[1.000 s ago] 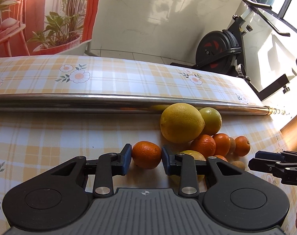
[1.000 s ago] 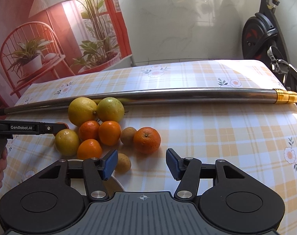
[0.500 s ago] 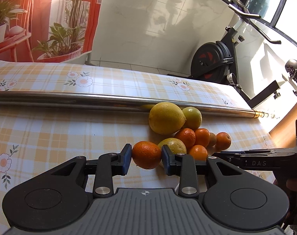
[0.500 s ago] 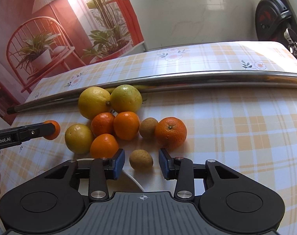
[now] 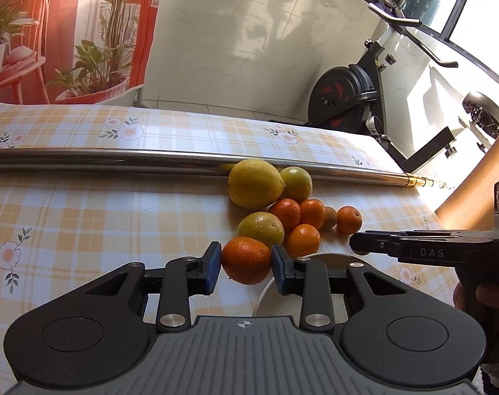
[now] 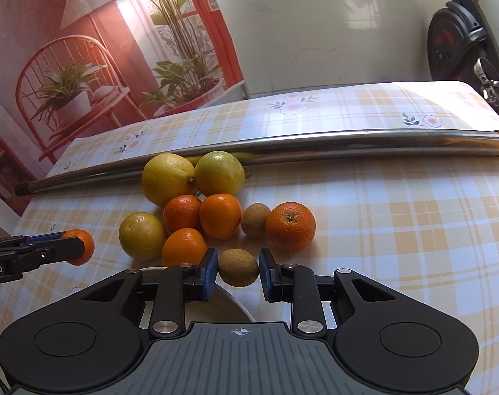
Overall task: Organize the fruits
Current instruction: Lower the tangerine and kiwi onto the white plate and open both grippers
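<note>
My left gripper [image 5: 246,265] is shut on an orange [image 5: 246,260] and holds it above the table, near a white plate [image 5: 328,258]. It also shows in the right wrist view [image 6: 78,247], at the left. My right gripper [image 6: 238,270] is shut on a small brown kiwi [image 6: 238,267] at the plate's [image 6: 239,306] far rim. A pile of fruit lies beyond: two large lemons [image 6: 167,177], a yellow-green one [image 6: 142,235], several oranges [image 6: 290,225] and another kiwi [image 6: 254,219].
A long steel pole [image 6: 348,144] lies across the checked tablecloth [image 6: 397,230] behind the fruit. An exercise bike [image 5: 348,97] stands past the table's far right corner. A wooden surface [image 5: 473,194] is at the right.
My left gripper has lifted the orange and carried it back toward the plate. My right gripper has moved left onto the small kiwi and closed on it.
</note>
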The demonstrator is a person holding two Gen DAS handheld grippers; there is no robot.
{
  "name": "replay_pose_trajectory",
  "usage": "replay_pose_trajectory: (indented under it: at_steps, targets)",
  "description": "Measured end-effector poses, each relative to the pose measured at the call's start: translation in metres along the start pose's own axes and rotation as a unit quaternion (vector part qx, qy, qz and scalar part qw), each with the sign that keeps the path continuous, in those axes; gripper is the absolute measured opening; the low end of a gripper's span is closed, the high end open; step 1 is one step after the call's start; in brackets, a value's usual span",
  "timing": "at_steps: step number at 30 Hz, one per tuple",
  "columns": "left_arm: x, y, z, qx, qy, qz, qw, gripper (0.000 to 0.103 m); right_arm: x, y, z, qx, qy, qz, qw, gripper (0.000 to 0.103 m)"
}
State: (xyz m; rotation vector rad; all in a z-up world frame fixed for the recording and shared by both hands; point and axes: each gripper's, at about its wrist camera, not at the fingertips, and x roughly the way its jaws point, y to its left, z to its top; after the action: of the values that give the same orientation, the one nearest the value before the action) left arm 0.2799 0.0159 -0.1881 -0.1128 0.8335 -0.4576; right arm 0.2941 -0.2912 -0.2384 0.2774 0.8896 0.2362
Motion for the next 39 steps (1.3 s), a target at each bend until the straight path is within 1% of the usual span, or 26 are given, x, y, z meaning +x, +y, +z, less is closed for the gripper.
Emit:
replay_pose_trajectory:
  at_steps: [4,9,18,26,33,39]
  targets:
    - [-0.010,-0.007,-0.005,0.002,-0.003,-0.002,1.0000,0.035,-0.016,0.004,-0.002,-0.007,-0.008,-0.001,1.000,0.025]
    - [-0.021,-0.016,-0.013,0.017,-0.002,-0.001,0.9999,0.035,-0.036,0.006,-0.011,-0.003,-0.017,0.000,1.000,0.025]
    - [-0.031,-0.029,-0.037,0.045,0.019,0.005,0.9988,0.035,-0.065,0.005,-0.036,0.002,-0.017,-0.002,1.000,0.025]
    - [-0.028,-0.038,-0.053,0.081,0.043,0.013,0.9957,0.035,-0.073,0.005,-0.054,0.009,0.003,-0.003,1.000,0.025]
    - [-0.020,-0.047,-0.062,0.117,0.065,0.020,0.9908,0.035,-0.068,0.004,-0.062,0.008,0.039,-0.001,0.999,0.025]
    - [-0.019,-0.044,-0.065,0.118,0.072,0.022,0.9902,0.035,-0.061,0.006,-0.065,0.005,0.062,-0.008,0.998,0.025]
